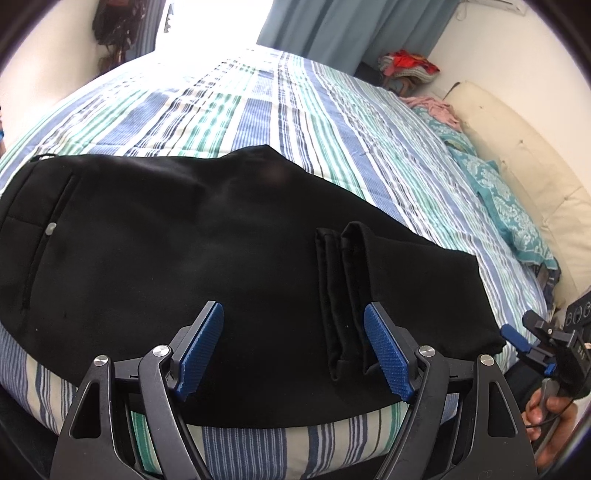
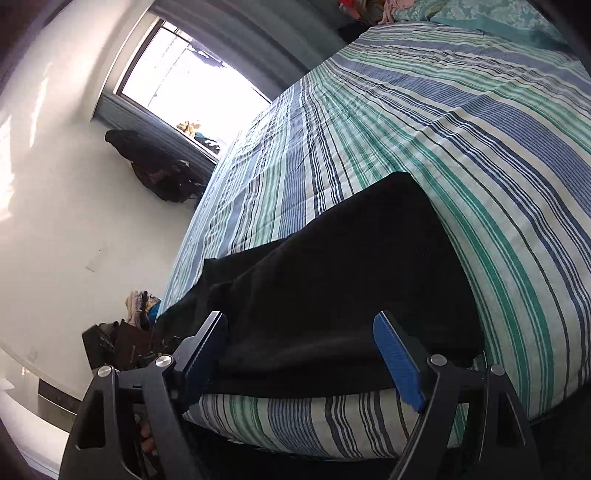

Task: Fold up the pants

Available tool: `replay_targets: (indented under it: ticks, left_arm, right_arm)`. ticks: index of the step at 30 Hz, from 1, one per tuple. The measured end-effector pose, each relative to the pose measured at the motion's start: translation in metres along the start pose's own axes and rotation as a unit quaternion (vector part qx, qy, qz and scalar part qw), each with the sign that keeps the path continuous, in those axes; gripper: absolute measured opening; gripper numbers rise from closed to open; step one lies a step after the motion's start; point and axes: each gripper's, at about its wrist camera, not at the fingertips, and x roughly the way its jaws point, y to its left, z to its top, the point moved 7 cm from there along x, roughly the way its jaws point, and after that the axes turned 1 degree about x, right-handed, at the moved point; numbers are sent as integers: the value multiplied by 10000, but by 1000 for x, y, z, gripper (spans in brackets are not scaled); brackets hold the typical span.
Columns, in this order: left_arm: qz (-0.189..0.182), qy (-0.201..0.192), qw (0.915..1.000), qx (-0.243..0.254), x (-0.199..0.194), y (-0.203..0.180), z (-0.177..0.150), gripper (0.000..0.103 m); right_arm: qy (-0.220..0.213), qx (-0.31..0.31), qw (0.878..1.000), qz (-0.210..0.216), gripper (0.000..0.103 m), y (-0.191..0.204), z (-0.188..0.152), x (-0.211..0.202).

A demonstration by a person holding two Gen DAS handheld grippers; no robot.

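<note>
pants (image 1: 184,258) lay along bed's (image 1: 258,122) near edge | left claw (image 1: 293,350) wide open over hems, empty | right claw (image 2: 301,354) open, empty, at fold end

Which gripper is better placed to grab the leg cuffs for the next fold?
Left, probably. The left gripper hangs open over the black pants, with the cuffs just inside its right pad. The right gripper is open too, tilted at the bed's edge.

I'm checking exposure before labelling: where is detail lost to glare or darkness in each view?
Left wrist view: the window is blown out white, and the black pants show few folds. Right wrist view: the window again clips to white, the pants are near featureless, and the picture is tilted.
</note>
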Motion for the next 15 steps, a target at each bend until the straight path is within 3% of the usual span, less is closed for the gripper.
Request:
replay_targets:
  ticks: [2, 5, 15]
  left_arm:
    - [34, -10, 10000, -37, 0, 3, 1, 81]
    - [41, 70, 9997, -222, 3, 10, 2, 81]
    - [408, 70, 9991, -38, 4, 16, 0, 81]
  right_arm:
    - [-98, -594, 9981, -150, 81, 14, -2, -4]
    - [-403, -1539, 9857, -553, 82, 34, 2, -5]
    - [-551, -1986, 9670, -1496, 83, 15, 4, 2]
